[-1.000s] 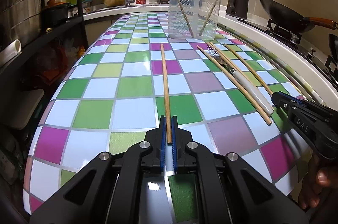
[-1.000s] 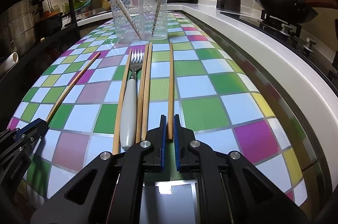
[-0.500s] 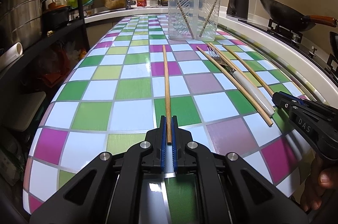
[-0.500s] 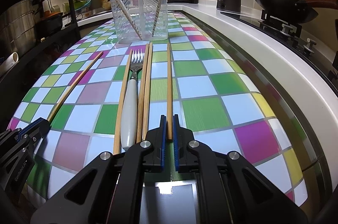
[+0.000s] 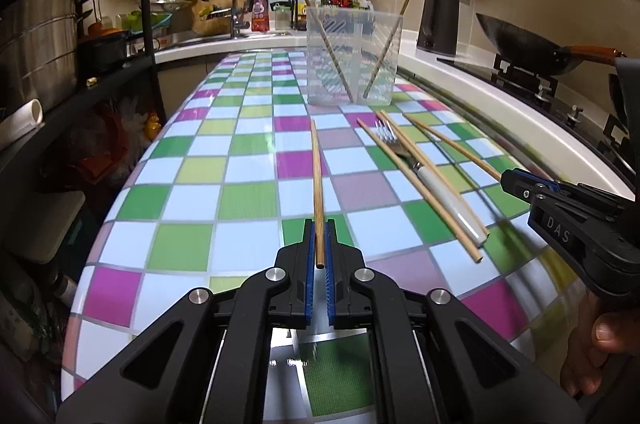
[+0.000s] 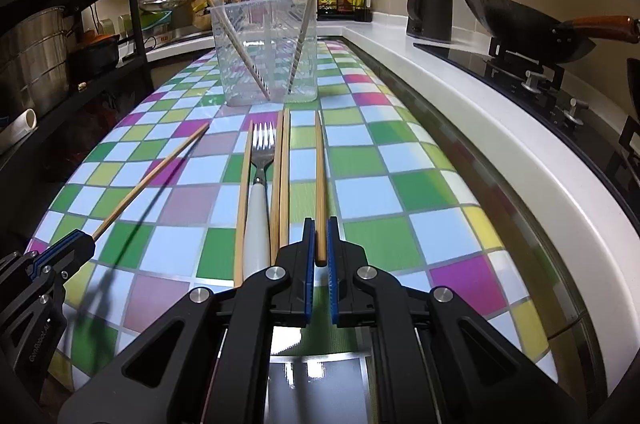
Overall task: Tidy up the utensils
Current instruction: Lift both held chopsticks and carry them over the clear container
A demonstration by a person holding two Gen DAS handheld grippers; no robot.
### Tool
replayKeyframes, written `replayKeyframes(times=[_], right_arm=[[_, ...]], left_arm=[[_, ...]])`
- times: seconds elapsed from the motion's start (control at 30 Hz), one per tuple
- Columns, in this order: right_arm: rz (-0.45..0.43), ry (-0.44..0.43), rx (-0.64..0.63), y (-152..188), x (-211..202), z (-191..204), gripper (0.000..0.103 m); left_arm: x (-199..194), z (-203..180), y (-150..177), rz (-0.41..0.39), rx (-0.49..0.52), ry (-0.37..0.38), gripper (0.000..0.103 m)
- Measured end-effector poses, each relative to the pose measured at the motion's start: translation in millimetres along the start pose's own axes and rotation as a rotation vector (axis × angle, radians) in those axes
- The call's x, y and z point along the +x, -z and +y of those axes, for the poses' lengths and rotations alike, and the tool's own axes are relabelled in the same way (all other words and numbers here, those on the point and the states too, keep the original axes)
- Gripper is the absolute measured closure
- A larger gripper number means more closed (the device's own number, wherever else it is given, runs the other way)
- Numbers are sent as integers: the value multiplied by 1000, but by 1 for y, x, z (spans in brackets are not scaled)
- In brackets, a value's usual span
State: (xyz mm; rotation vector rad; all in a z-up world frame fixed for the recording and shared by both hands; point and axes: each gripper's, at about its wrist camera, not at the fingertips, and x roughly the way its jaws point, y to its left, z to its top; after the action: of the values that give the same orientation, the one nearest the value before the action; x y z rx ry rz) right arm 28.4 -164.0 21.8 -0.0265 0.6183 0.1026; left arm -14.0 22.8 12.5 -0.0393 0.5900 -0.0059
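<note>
My left gripper (image 5: 319, 228) is shut on the near end of a wooden chopstick (image 5: 317, 180) that points away over the checked tabletop (image 5: 192, 192). My right gripper (image 6: 319, 224) is shut on another wooden chopstick (image 6: 320, 184). Left of that one lie a pair of chopsticks (image 6: 281, 176), a white-handled fork (image 6: 258, 200) and one more chopstick (image 6: 243, 200). A clear plastic container (image 6: 266, 50) stands beyond them with two chopsticks leaning inside. In the left wrist view the same container (image 5: 354, 54) and fork (image 5: 434, 184) show, with the right gripper (image 5: 508, 180) at the right edge.
A white counter edge (image 6: 480, 112) runs along the right with a stove and a wok (image 6: 528, 24) behind it. A black kettle (image 6: 429, 2) stands on the counter. Dark shelves with steel pots (image 5: 38, 40) line the left. A sink and bottles are at the far end.
Both grippers have lifted a little with their chopsticks, whose near ends have come up off the table. The fork and loose chopsticks have not moved.
</note>
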Motion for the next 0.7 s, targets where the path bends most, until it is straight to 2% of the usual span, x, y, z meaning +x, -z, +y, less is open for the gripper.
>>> replayKeyframes(times=[0.4, 0.7], right_arm=[[-143, 1, -22, -40, -39, 3, 97], [-249, -1, -14, -82, -69, -8, 97]], left_arm=[[-32, 4, -30, -110, 11, 19, 99], [-49, 11, -77, -218, 23, 38, 99]])
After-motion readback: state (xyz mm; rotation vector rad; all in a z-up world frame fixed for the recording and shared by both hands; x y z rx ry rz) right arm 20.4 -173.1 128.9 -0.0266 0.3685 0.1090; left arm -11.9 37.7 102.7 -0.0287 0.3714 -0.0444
